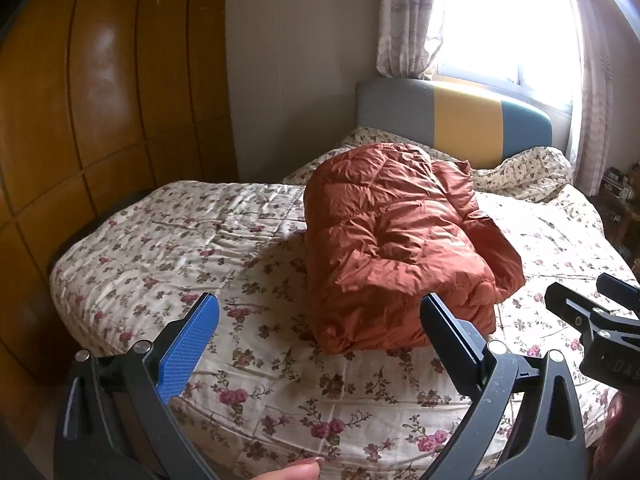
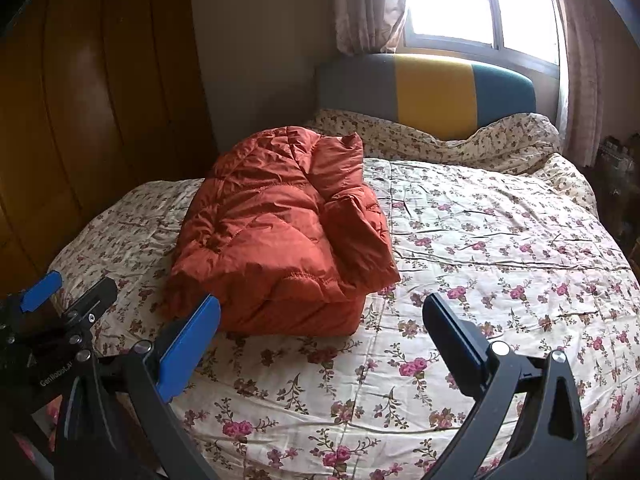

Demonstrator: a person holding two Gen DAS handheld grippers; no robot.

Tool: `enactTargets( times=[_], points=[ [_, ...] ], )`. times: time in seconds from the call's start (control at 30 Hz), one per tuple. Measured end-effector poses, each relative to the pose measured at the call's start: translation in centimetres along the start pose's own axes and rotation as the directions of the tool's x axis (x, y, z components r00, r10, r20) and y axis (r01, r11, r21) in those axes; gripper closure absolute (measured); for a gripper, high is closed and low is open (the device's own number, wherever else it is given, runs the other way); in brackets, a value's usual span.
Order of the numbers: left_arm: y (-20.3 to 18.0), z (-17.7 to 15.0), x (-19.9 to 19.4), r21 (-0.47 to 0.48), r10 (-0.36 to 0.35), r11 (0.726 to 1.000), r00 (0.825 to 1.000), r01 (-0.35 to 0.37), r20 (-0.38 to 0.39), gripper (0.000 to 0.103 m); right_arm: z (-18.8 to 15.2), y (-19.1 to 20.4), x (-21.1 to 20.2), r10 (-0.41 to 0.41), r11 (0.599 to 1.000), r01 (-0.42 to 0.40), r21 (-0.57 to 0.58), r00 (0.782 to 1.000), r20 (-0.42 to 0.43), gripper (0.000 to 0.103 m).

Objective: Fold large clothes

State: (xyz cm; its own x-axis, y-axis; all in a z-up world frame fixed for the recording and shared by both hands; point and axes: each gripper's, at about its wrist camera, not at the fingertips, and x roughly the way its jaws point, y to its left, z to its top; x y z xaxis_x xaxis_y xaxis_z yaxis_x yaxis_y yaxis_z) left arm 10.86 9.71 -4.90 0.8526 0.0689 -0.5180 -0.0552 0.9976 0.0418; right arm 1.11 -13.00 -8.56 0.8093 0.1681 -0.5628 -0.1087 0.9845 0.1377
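Observation:
A rust-orange puffer jacket [image 1: 400,240] lies folded into a thick bundle on the floral bed cover [image 1: 200,240]; it also shows in the right wrist view [image 2: 280,232]. My left gripper [image 1: 320,308] is open and empty, held above the bed just in front of the bundle's near edge. My right gripper [image 2: 320,308] is open and empty, in front of the bundle and slightly to its right, apart from it. The right gripper's body shows at the right edge of the left wrist view [image 1: 592,320]. The left gripper shows at the left edge of the right wrist view [image 2: 60,308].
A headboard [image 2: 432,96] in grey, yellow and teal stands at the far end under a bright window [image 2: 452,4] with curtains. A rumpled floral quilt [image 2: 480,140] lies along the headboard. A wooden wardrobe [image 1: 80,120] stands left of the bed. A cluttered side table [image 1: 620,192] is at the right.

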Motion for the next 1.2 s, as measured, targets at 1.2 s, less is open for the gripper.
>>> enactTargets(
  times=[1.2],
  points=[
    [-0.55,-0.37,0.04,0.008,-0.01,1.0,1.0,0.01,-0.01,0.003,-0.15,0.15,0.55,0.003,1.0,-0.003,0.008,1.0,-0.015,0.002]
  ],
)
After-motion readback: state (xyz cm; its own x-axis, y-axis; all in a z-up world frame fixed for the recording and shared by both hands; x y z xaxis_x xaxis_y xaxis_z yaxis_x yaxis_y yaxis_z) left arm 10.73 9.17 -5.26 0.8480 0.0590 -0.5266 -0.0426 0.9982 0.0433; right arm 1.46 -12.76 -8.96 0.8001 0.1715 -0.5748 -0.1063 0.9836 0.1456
